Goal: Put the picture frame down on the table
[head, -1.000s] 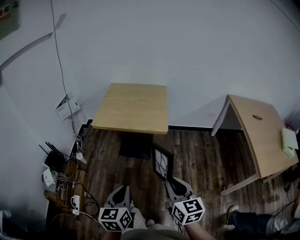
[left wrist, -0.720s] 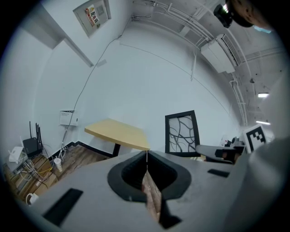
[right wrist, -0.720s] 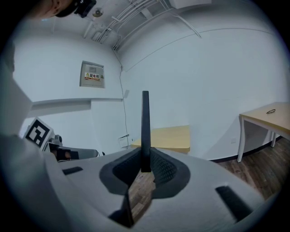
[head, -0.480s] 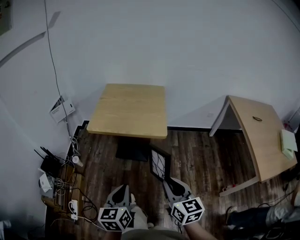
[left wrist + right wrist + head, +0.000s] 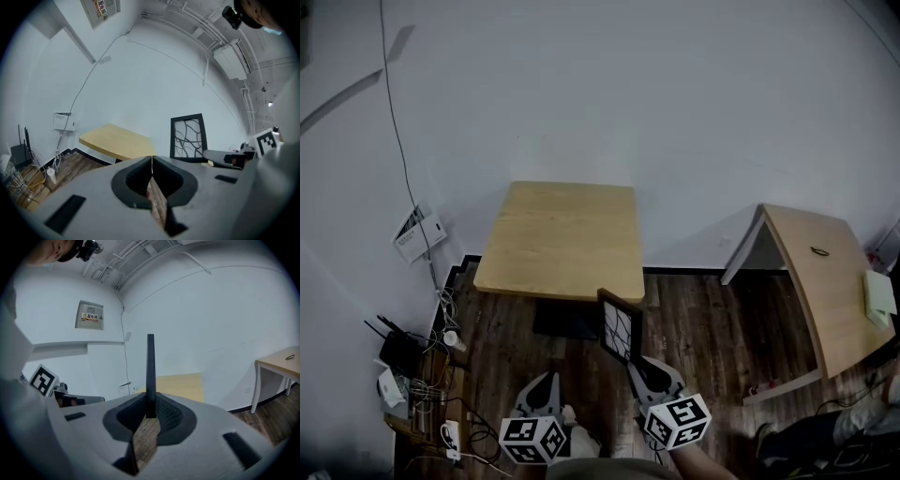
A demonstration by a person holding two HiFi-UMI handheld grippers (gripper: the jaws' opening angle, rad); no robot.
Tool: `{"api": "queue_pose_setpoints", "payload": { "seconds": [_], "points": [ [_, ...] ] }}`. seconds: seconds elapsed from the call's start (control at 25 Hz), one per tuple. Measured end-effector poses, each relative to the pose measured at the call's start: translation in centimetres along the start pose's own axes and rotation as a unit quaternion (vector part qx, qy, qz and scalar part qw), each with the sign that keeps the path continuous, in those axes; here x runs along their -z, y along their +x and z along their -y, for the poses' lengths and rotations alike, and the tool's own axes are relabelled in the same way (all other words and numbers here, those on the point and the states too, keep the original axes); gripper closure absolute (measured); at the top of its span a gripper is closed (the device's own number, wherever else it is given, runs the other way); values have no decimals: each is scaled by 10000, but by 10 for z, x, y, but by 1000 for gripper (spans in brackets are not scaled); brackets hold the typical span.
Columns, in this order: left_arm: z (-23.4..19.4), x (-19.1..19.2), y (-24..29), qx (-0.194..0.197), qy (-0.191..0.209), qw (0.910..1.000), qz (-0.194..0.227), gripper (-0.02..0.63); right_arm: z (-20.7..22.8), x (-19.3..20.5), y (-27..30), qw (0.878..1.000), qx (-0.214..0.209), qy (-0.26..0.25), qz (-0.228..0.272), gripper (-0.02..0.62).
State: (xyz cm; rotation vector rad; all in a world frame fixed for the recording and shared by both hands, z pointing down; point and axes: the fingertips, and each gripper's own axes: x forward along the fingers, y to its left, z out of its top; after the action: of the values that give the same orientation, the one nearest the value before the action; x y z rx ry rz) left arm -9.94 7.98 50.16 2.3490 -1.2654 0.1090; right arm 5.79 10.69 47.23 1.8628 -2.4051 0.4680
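A black picture frame (image 5: 621, 327) with a branching line pattern stands upright in my right gripper (image 5: 639, 364), which is shut on its lower edge. It hangs over the dark floor, just short of the near right corner of the square light-wood table (image 5: 561, 239). In the right gripper view the picture frame (image 5: 150, 373) is seen edge-on, a thin dark bar rising from between the jaws, with the table (image 5: 180, 385) behind. My left gripper (image 5: 546, 384) is shut and empty, low at the left. The left gripper view shows the picture frame (image 5: 188, 138) to its right and the table (image 5: 117, 142) ahead.
A second wooden table (image 5: 831, 282) stands at the right with a light object (image 5: 879, 291) on it. Routers, cables and a power strip (image 5: 417, 375) crowd the floor at the left wall. A white box (image 5: 420, 234) hangs on the wall. A person's leg (image 5: 806, 436) lies at the lower right.
The view has tilted so the table sits lower and closer in the head view. The frame in my right gripper now reaches the table's near right corner. The left gripper stays put.
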Motion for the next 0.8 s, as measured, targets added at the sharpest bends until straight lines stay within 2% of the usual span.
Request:
{"api": "queue_pose_setpoints", "payload": {
  "seconds": [0.28, 0.8],
  "points": [
    [-33, -33, 34, -11, -21, 10000, 44, 601, 2, -23, 54, 10000, 15, -78, 14, 543],
    [-85, -67, 99, 140, -6, 9999, -85, 601, 13, -44, 137, 9998, 178, -37, 14, 543]
  ]
}}
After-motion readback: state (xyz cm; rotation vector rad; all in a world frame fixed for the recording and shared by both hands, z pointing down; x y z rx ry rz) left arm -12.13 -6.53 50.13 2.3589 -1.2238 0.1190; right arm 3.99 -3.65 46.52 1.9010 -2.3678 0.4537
